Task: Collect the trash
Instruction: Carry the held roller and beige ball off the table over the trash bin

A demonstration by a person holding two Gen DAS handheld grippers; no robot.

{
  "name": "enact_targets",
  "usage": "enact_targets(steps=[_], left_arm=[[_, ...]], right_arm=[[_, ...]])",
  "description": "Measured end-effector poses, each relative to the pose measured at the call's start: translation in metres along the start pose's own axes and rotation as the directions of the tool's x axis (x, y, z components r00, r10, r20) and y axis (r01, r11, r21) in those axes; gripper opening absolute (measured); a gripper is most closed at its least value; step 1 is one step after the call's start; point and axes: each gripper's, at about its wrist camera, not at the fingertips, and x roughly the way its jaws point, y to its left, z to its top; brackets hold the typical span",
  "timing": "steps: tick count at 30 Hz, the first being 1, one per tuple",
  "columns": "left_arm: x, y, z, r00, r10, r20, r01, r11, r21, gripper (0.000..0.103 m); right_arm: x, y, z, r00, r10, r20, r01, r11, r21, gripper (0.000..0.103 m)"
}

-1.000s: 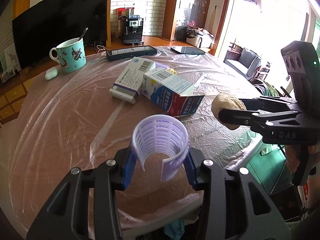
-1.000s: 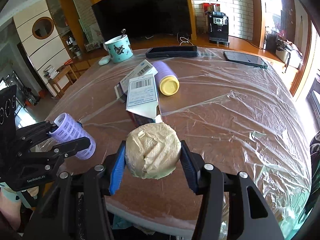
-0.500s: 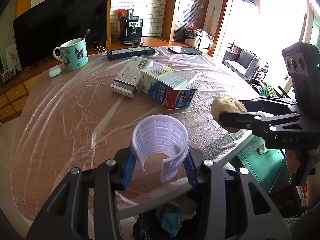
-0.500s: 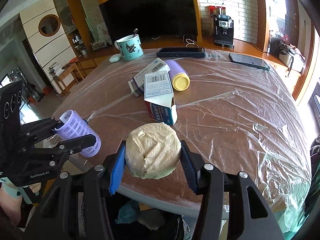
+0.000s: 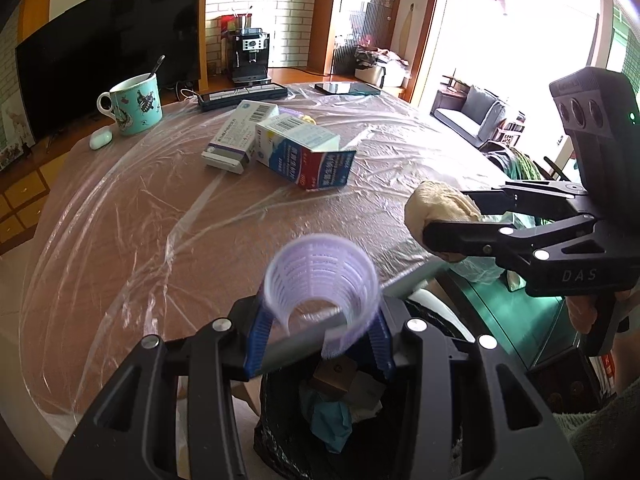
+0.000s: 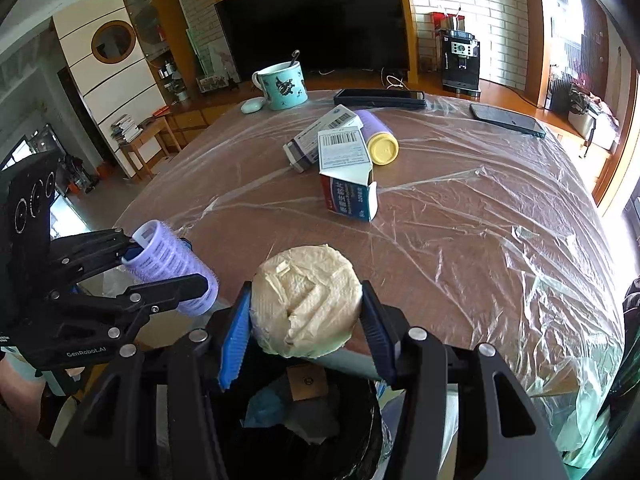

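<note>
Below, at the bottom centre of the left wrist view, we see the left gripper [image 5: 322, 330] closed on a lilac hair roller [image 5: 322, 276], its blue pads [image 5: 256, 340] pressing the roller's sides; the roller's image is blurred. Directly beneath it, in the lower centre of the frame, we see the black trash bin [image 5: 280, 432], holding crumpled teal paper and a brown piece. At right of the same view, the right gripper [image 5: 444, 220] is clamped on a cream-coloured paper wad [image 5: 436, 204], just beyond the table edge. In the right wrist view, we see that wad [image 6: 306, 300] in the lower centre, squeezed between the blue pads [image 6: 234, 340], with the bin [image 6: 360, 440] below it. At centre of both views, on the plastic-covered table [image 6: 480, 240], we note an open blue-and-white carton [image 6: 348, 176], a second box [image 6: 316, 136] touching it, and a purple container with a yellow cap [image 6: 378, 138] lying beside them. At upper centre stands a turquoise mug [image 6: 282, 84].
</note>
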Motion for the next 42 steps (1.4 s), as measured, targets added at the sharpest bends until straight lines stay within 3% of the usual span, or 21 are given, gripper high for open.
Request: enact_targets(steps=[25,42], left_arm=[[-0.03,-0.014,-0.007,0.999,0.0,0.045,-0.002,1.0,0.028,0.044],[-0.028,-0.027,-0.033,1.0,-0.026,-0.009,0.026,0.999,0.023,0.044]], right_arm=[[-0.013,0.018,-0.017,1.0,0.026,-0.013,-0.026,0.999,-0.032,0.051],[-0.018,0.025,-0.04,0.999,0.029,-0.04,-0.031,0.999,-0.032,0.051]])
